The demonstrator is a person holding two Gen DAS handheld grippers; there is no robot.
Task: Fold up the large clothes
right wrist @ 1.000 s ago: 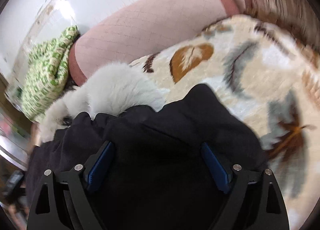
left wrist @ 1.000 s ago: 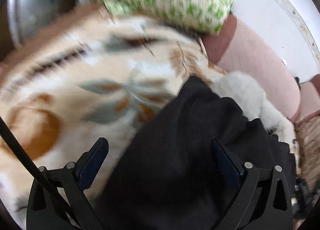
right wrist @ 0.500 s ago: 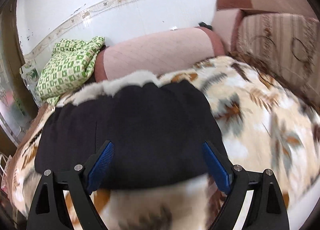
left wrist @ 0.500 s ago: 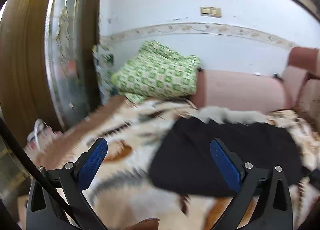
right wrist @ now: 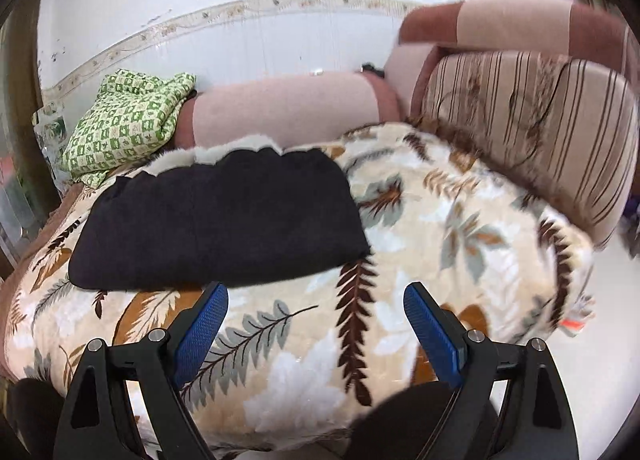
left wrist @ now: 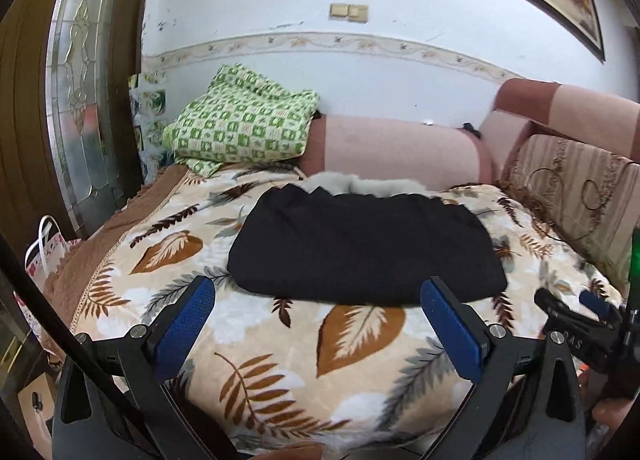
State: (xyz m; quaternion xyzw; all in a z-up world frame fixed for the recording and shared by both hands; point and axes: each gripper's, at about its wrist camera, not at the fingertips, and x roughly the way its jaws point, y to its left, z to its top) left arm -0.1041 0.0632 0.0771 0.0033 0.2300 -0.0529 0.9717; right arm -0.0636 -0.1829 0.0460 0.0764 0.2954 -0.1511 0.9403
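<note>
A black garment (left wrist: pixel 360 244) lies folded into a flat rectangle on the leaf-patterned blanket (left wrist: pixel 280 360), with a white fur trim (left wrist: pixel 360 184) showing along its far edge. It also shows in the right wrist view (right wrist: pixel 216 220), left of centre. My left gripper (left wrist: pixel 320 324) is open and empty, held back from the garment's near edge. My right gripper (right wrist: pixel 316 324) is open and empty, also back from the garment, over the blanket (right wrist: pixel 440 260). The right gripper shows at the right edge of the left wrist view (left wrist: pixel 580 320).
A green checked cloth (left wrist: pixel 244 128) lies at the back left by a pink sofa arm (left wrist: pixel 392 148). A striped back cushion (right wrist: pixel 540 120) stands to the right. A glass door (left wrist: pixel 80 100) is on the left. The blanket's front edge drops off near me.
Both grippers have pulled back and up from the black garment, which they were right over a second ago. The garment now lies flat and free on the blanket.
</note>
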